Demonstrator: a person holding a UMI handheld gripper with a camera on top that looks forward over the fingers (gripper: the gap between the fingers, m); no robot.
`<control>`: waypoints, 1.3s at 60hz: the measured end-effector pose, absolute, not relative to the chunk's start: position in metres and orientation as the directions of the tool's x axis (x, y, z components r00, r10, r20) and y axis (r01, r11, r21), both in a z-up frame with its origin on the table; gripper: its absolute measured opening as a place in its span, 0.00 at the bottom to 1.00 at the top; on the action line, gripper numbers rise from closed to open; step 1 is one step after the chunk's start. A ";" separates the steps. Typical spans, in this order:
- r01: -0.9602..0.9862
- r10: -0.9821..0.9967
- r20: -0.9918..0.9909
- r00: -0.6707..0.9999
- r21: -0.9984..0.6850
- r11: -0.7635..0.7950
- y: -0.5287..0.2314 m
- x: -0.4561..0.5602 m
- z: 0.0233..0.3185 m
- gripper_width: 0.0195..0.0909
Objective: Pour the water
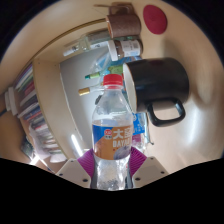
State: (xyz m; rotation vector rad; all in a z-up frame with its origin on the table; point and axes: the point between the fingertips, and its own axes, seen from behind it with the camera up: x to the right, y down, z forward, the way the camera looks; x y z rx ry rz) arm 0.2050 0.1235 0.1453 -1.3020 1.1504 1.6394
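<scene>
A clear plastic water bottle (112, 125) with a red cap and an orange and blue label stands upright between my fingers. Both purple pads (84, 150) press against its sides, so my gripper (112, 170) is shut on the bottle's lower body. Just beyond the bottle, to its right, a black mug (158, 86) with a handle sits on the pale round table (70, 95). The mug's opening faces away and I cannot see inside it.
Beyond the mug stand a brown jar (125, 47) and a red round object (155, 17). Left of the table are stacked books or papers (25, 110). A small white item (92, 88) lies on the table behind the bottle.
</scene>
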 end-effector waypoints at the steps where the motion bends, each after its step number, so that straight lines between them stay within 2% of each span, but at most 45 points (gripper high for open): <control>1: -0.918 0.014 -0.971 -0.237 0.219 -0.331 0.123 0.205 0.147 0.31; 7: -0.883 0.001 -0.935 -0.354 0.334 -0.330 0.128 0.210 0.154 0.31; 21: -0.824 -0.013 -0.879 -0.476 0.451 -0.342 0.125 0.212 0.168 0.31; 29: -0.808 -0.026 -0.866 -0.500 0.477 -0.346 0.121 0.214 0.168 0.31; 35: -0.817 -0.030 -0.889 -0.458 0.433 -0.380 0.118 0.207 0.177 0.31; 40: -0.877 0.030 -0.961 -0.276 0.239 -0.417 0.112 0.203 0.194 0.30; 43: -0.908 0.106 -0.990 -0.090 0.038 -0.417 0.095 0.212 0.206 0.31; 47: -0.906 0.190 -0.964 0.185 -0.242 -0.348 0.088 0.233 0.243 0.31; 51: -0.831 0.298 -0.840 0.453 -0.519 -0.201 0.079 0.271 0.290 0.31; 52: -0.802 0.326 -0.795 0.511 -0.578 -0.150 0.077 0.287 0.294 0.31; 55: -0.690 0.310 -0.661 0.684 -0.724 -0.022 0.070 0.314 0.326 0.31; 59: -0.494 0.224 -0.461 0.859 -0.861 0.124 0.070 0.364 0.344 0.31; 64: -0.245 0.045 -0.241 0.970 -0.948 0.202 0.081 0.428 0.330 0.32; 68: -0.079 -0.084 -0.095 0.992 -0.980 0.180 0.094 0.475 0.297 0.32; 72: -0.031 -0.134 -0.047 0.990 -0.993 0.118 0.111 0.507 0.254 0.33; 78: -0.035 -0.109 -0.038 0.993 -0.999 0.030 0.127 0.522 0.189 0.32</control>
